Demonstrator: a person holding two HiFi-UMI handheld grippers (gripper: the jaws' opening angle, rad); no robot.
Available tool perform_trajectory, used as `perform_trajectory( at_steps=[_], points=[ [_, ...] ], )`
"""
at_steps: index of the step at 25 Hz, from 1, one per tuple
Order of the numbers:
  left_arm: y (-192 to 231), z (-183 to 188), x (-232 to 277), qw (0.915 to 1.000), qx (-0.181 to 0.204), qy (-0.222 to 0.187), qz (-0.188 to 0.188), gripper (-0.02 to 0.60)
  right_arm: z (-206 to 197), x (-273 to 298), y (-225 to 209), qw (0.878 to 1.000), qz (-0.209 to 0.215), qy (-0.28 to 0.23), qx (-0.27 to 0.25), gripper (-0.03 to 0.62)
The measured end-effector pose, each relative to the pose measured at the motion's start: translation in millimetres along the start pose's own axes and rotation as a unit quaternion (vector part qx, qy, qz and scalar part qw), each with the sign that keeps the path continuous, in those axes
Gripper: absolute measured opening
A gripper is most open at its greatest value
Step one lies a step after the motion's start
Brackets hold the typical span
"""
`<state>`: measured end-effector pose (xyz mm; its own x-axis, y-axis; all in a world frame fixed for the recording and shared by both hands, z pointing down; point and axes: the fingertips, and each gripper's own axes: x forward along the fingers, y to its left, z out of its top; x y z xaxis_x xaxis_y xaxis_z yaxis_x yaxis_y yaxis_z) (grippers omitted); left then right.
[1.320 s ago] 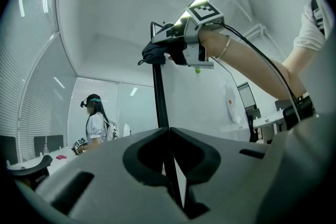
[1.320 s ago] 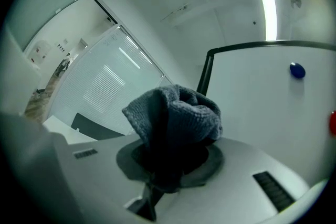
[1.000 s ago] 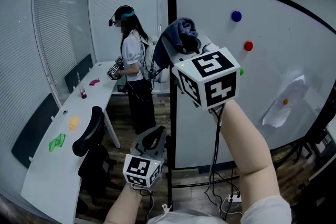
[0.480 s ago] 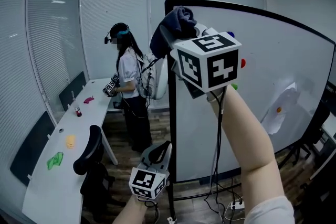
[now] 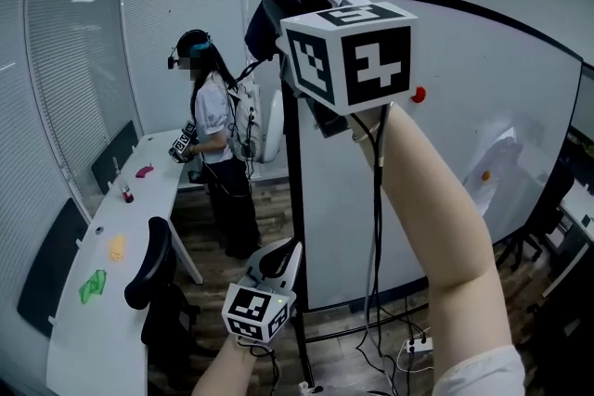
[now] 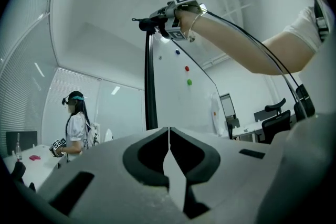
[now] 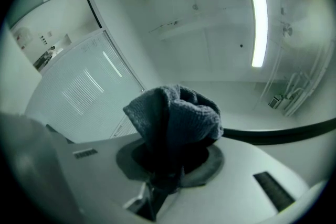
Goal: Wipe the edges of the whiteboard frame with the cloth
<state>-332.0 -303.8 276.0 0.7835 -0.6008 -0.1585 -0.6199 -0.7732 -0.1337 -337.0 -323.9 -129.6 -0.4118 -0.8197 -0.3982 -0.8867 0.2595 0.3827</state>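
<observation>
**Q:** Right hand-held gripper point(image 7: 167, 168) status?
**A:** I have it clamped on the cloth point(image 7: 176, 115). The cloth bunches above its tips, at the frame point(image 5: 290, 190) top corner.
**Q:** Left hand-held gripper point(image 6: 169, 157)?
**A:** Jaws together, empty, held low.

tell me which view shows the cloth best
The right gripper view: the dark cloth fills the centre, bunched in the jaws of the right gripper. The head view shows it partly behind that gripper, by the whiteboard frame top corner. The left gripper view shows only a small dark blob.
</observation>
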Motion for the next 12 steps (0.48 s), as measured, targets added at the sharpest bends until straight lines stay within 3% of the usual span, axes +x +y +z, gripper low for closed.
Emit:
perform_trajectory(
  at_steps=[5,12],
  points=[
    [1,29,2,0.9995,0.024,-0.018,0.011,0.023,14,-2,-6,1.000,0.009,-0.006,0.012,0.077],
    [-16,49,23,0.9980,0.041,-0.039,0.029,0.023,17,-17,-62,1.000,-0.001,-0.023,0.022,0.077]
  ],
)
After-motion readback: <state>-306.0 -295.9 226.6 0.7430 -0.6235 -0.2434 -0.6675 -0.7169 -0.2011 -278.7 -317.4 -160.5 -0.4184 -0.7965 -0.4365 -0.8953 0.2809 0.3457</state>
